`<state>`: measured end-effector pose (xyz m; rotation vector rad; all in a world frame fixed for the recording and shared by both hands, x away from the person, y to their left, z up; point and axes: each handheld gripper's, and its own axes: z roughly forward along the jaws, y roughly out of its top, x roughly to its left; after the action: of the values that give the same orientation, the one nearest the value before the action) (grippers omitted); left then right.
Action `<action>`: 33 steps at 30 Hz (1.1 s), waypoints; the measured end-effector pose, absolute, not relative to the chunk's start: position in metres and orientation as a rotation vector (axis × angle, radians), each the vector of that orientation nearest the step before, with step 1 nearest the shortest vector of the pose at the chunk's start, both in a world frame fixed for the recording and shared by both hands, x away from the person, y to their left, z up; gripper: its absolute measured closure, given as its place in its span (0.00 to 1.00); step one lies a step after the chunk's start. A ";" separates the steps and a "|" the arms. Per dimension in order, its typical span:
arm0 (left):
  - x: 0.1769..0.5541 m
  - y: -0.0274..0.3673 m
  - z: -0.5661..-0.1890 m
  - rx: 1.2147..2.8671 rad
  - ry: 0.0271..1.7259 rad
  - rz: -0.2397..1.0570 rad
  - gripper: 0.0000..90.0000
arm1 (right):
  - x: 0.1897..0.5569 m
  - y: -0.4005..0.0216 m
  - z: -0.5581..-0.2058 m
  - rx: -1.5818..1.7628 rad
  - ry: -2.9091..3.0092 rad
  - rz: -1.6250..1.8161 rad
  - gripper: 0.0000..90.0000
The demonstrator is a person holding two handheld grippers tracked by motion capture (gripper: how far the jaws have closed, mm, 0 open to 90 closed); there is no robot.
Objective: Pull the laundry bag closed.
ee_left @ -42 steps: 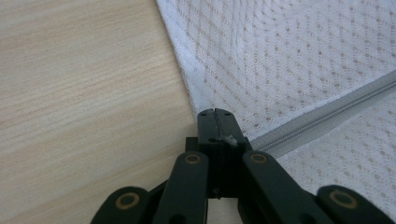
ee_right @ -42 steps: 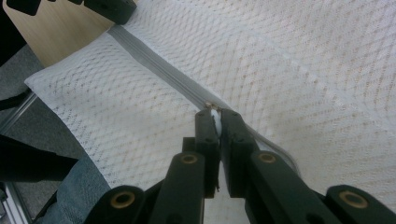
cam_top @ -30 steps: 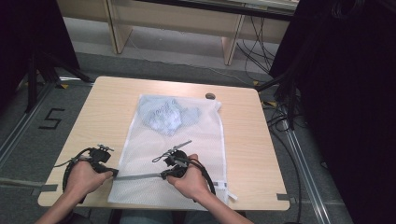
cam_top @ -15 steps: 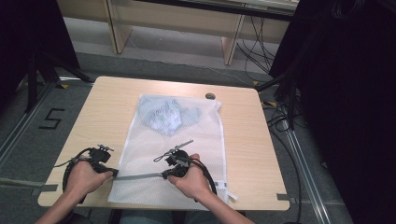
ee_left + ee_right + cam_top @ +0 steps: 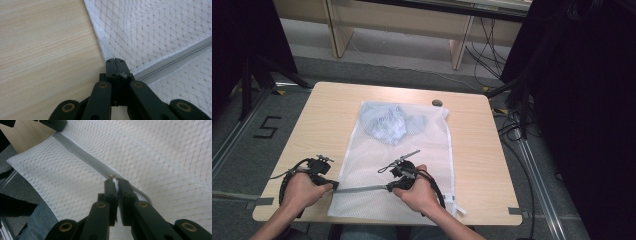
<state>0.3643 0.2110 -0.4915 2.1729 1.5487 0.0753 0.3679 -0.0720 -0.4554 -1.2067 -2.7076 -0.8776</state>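
A white mesh laundry bag (image 5: 412,155) lies flat on the wooden table (image 5: 322,120), with a light blue garment (image 5: 388,122) inside its far end. A grey zipper (image 5: 362,188) runs across the bag's near part. My left gripper (image 5: 333,186) is shut on the bag's left edge where the zipper ends; in the left gripper view its jaws (image 5: 115,60) pinch the mesh beside the zipper (image 5: 175,58). My right gripper (image 5: 390,187) is shut on the small white zipper pull (image 5: 114,180), midway along the zipper (image 5: 80,152). The left gripper (image 5: 53,123) shows at the top left of the right gripper view.
A small dark round object (image 5: 437,103) sits near the table's far edge. Bare wood lies left and right of the bag. Black cables (image 5: 512,125) and dark stands crowd the floor to the right. The bag's near end reaches the table's front edge.
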 end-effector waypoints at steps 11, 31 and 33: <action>0.364 0.211 -0.492 2.173 1.548 0.076 1.00 | 0.366 -0.075 -0.454 -1.266 -2.676 -0.851 0.97; 0.364 0.211 -0.491 2.180 1.548 0.077 1.00 | 0.367 -0.082 -0.453 -1.267 -2.688 -0.854 0.97; 0.365 0.211 -0.492 2.177 1.547 0.073 1.00 | 0.367 -0.083 -0.453 -1.273 -2.686 -0.855 0.97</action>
<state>0.3646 0.2110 -0.4915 2.1773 1.5474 0.0729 0.3674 -0.0829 -0.4531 -1.2731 -2.6859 -0.8552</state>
